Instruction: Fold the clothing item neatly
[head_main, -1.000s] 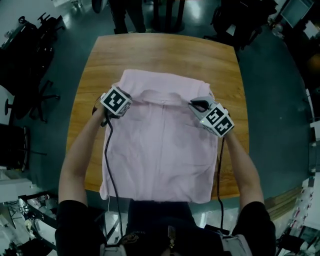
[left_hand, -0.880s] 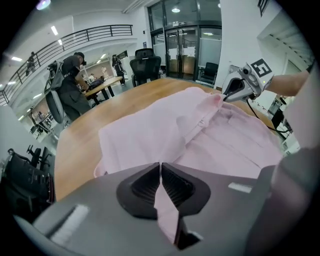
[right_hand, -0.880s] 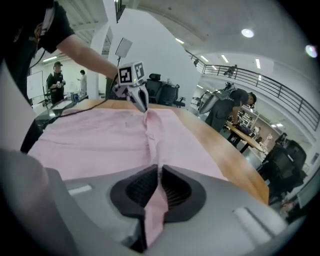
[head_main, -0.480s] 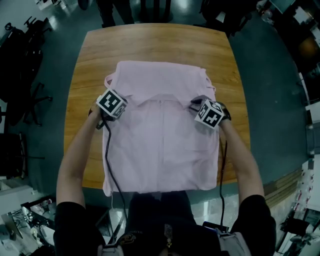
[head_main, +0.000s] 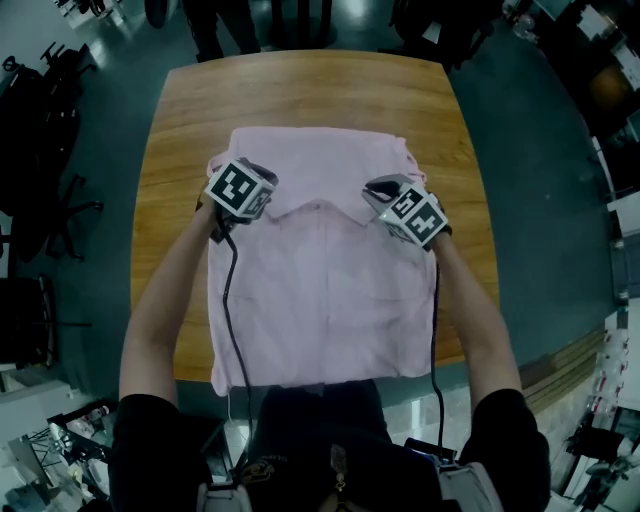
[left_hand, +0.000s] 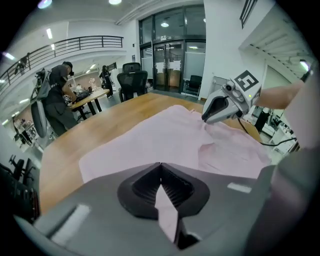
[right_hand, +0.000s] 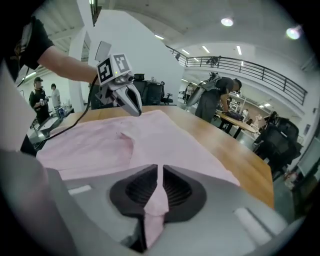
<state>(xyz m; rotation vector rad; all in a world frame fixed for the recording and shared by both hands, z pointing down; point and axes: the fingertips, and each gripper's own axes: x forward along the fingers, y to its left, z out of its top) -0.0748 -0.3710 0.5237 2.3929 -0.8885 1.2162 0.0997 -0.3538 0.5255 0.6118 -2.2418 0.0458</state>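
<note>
Wooden table (head_main: 300, 90) bears pink shirt (head_main: 320, 290); office chairs (left_hand: 135, 81) beyond.

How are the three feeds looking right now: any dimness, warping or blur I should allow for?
Head view: dim overall, corners darkest, yet the pink shirt and table read sharply. Left gripper view: fisheye bending, black corners, ceiling lights blown out. Right gripper view: same bending, soft foreground, bright ceiling spot.

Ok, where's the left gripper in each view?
Head view: the left gripper left of centre, at the shirt's upper left.
Left gripper view: bottom centre, that gripper itself, shut on shirt fabric.
Right gripper view: upper left, gripper tip on the shirt.
Shared landmark: the pink shirt on the wooden table.
</note>
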